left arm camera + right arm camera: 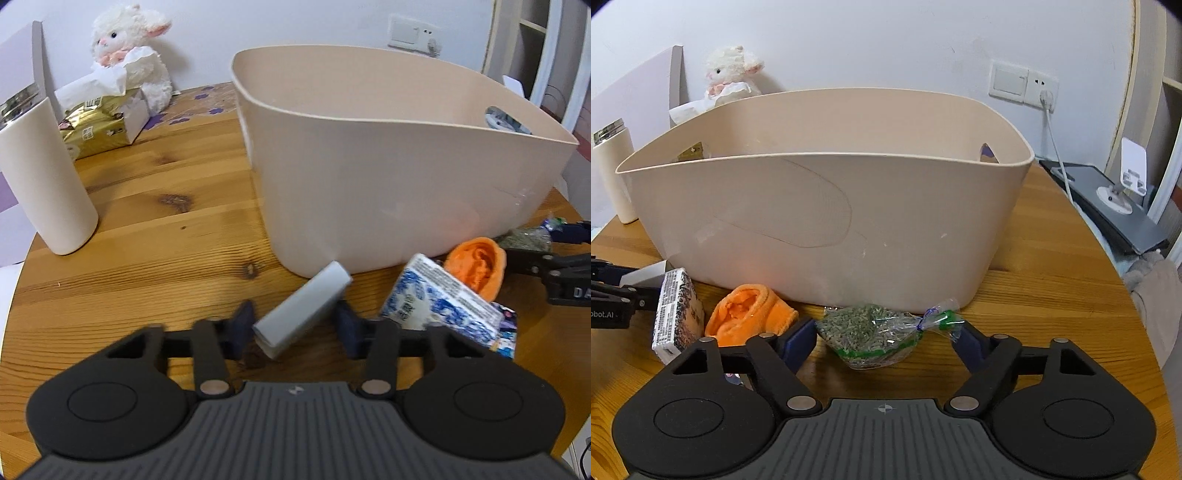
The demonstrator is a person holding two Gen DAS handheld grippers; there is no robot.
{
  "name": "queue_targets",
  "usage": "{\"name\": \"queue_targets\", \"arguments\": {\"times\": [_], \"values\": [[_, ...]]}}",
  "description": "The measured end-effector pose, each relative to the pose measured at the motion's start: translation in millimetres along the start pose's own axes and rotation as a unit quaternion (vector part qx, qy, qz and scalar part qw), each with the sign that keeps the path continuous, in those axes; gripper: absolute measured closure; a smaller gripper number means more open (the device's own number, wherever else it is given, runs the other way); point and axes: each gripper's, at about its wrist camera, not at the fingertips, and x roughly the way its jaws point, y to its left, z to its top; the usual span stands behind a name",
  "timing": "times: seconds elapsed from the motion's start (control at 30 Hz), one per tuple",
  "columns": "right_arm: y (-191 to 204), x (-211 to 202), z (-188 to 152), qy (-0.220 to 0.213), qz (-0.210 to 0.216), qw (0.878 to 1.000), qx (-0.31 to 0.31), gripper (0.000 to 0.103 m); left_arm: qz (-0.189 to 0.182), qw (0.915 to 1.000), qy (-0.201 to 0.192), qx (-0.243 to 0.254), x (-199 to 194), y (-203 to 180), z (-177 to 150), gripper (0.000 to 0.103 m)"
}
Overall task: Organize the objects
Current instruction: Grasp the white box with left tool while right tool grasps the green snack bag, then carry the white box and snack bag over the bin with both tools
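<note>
A big beige tub stands on the round wooden table. Just in front of it, my left gripper is shut on a small grey box, which sits tilted between the blue pads. To its right lie a blue-and-white tissue pack and a rolled orange cloth. My right gripper stands open, one finger on each side of a clear bag of green dried bits lying against the tub's front wall.
A white tumbler, a gold tissue box and a plush rabbit stand at the back left. A small colourful packet lies under the tissue pack. A grey device sits past the table's right edge.
</note>
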Motion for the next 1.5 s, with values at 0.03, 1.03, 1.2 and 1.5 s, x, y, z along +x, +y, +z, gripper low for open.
{"name": "queue_targets", "arguments": {"times": [0.03, 1.03, 1.2, 1.5], "values": [[0.4, -0.9, -0.2, 0.000, 0.000, 1.000, 0.000, 0.030, 0.002, 1.0000, 0.001, 0.001, -0.7, -1.2, -0.8, 0.062], [-11.8, -121.9, 18.9, -0.128, 0.016, 0.992, -0.004, 0.071, 0.023, 0.9961, -0.084, -0.014, -107.0, -23.5, 12.2, 0.087], [-14.4, -140.6, 38.3, -0.165, 0.014, 0.986, -0.010, 0.071, 0.022, 0.9926, -0.119, -0.005, -126.3, -33.5, 35.9, 0.087], [-14.4, -131.7, 75.6, -0.195, 0.009, 0.981, -0.015, 0.071, 0.043, 0.9878, -0.149, 0.015, -114.4, -59.4, 87.7, 0.087]]}}
